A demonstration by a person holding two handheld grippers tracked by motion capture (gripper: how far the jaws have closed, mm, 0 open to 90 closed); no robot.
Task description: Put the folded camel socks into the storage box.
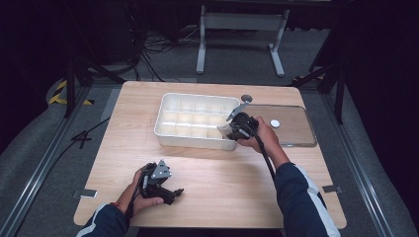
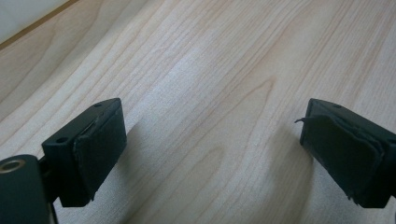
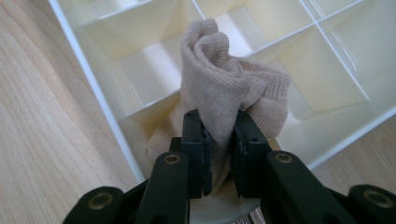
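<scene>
right tool (image 3: 219, 140) clamped on a bunched beige sock (image 3: 224, 88), held over a near corner compartment of the white divided tray (image 1: 170, 133) on the wooden counter (image 1: 222, 177). left tool (image 2: 212, 154) resting well apart at the counter's near edge, wide open, nothing between its pads.

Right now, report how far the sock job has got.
Done: the clear lid lies off the divided tray, right of it; every compartment in view looks empty. In hand: the right gripper is clamped on a bunched beige sock over the tray's near-right corner. Left: lowering and releasing it into a compartment. The left gripper rests open on the table.
</scene>
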